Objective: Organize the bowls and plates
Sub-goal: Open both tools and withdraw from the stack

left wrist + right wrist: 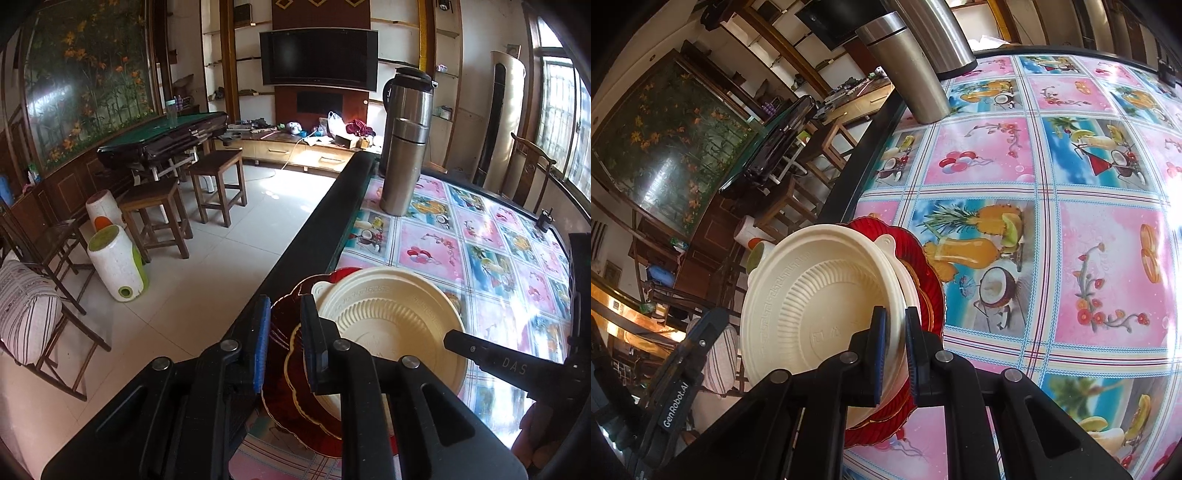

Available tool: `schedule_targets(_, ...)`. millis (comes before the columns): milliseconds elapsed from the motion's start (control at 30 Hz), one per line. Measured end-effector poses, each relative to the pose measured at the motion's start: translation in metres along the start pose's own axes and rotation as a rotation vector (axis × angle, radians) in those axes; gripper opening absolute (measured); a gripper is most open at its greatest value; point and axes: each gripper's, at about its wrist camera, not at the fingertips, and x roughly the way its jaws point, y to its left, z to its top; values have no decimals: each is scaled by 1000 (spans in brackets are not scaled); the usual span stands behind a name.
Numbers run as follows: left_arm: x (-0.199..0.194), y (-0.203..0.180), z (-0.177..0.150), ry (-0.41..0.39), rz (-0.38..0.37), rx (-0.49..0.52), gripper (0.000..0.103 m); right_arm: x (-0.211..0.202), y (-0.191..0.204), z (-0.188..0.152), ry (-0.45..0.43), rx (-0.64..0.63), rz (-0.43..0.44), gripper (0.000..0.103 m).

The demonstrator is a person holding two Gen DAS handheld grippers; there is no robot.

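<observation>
A cream plastic bowl (391, 325) sits tilted on a stack of red scalloped plates with gold trim (291, 373) at the table's left edge. My left gripper (284, 339) is open, its fingers astride the rim of the red plates beside the bowl. In the right wrist view, my right gripper (895, 358) is shut on the rim of the cream bowl (812, 306), which leans over the red plates (923, 273). The right gripper's finger (480, 354) also shows in the left wrist view at the bowl's right side.
A steel flask (404, 166) and a taller steel jug (410, 96) stand at the table's far left end. The table (480, 258) has a glossy fruit-print cloth and a dark edge. Wooden stools (218, 181) and white bins (118, 258) stand on the floor to the left.
</observation>
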Motion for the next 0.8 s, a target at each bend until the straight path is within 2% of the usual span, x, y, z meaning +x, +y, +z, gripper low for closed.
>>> schedule_targets(100,-5,-3,1,-17,10,12,14,-3,4,-1,-13,-23,-24,15)
schedule_targets(167,-9,-6,2,-26,13,22,14,-10,9,-2,-47,-57,-50,21)
schedule_targets(233,-15,-12,3,-42,18,33,14,-22,13,-3,-96,-91,-64,39)
schedule_targets(267,-18,-15,3,-50,21,41,14,-28,14,-3,-116,-101,-61,41)
schedule_targets(433,-33,-45,2,-87,11,104,18,-60,-3,-4,-178,-83,-39,42)
schedule_targets(533,-44,-71,0,-116,-2,154,39,-77,-26,-8,-195,-45,-45,42)
schedule_targets(600,-54,-92,-3,-144,-17,193,45,-89,-44,-10,-209,-23,-58,43)
schedule_targets(800,-78,-162,-12,-174,-99,324,45,-134,-99,-23,-269,43,-103,44)
